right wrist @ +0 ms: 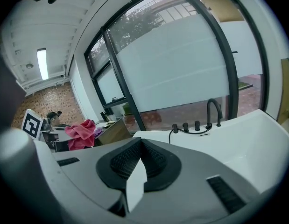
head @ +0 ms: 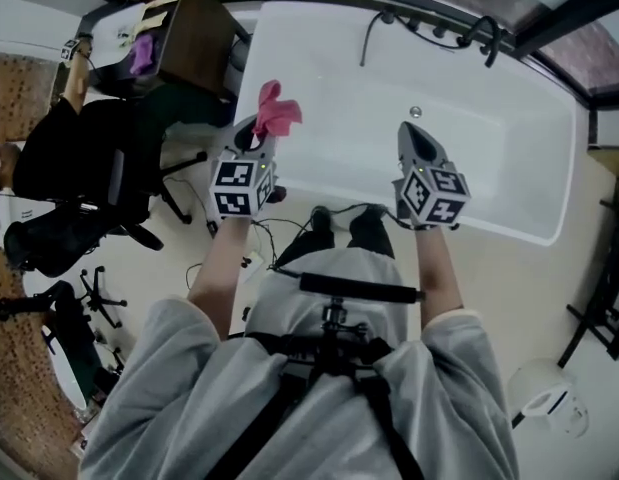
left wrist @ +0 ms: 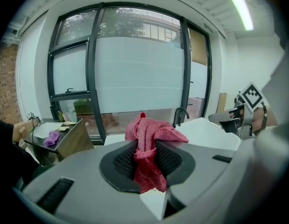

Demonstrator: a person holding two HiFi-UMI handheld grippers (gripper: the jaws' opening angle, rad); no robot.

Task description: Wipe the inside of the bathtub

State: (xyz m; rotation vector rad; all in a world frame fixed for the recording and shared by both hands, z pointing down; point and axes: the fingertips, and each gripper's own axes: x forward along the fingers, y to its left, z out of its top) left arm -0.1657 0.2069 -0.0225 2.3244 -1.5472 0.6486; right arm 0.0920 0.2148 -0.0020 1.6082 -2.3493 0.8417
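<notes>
Item: pink cloth (left wrist: 156,132), which I judge soft, light and limp, is bunched and clamped mid-fold in my left tongs (head: 257,133) over the white bathtub's (head: 509,158) left end; my right tongs (right wrist: 140,148) are closed, empty.

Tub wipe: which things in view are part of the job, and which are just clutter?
Job: pink cloth, clamped in left claw; bathtub; right claw, shut, empty.
Lying about: wooden box, purple rag, office chair.
</notes>
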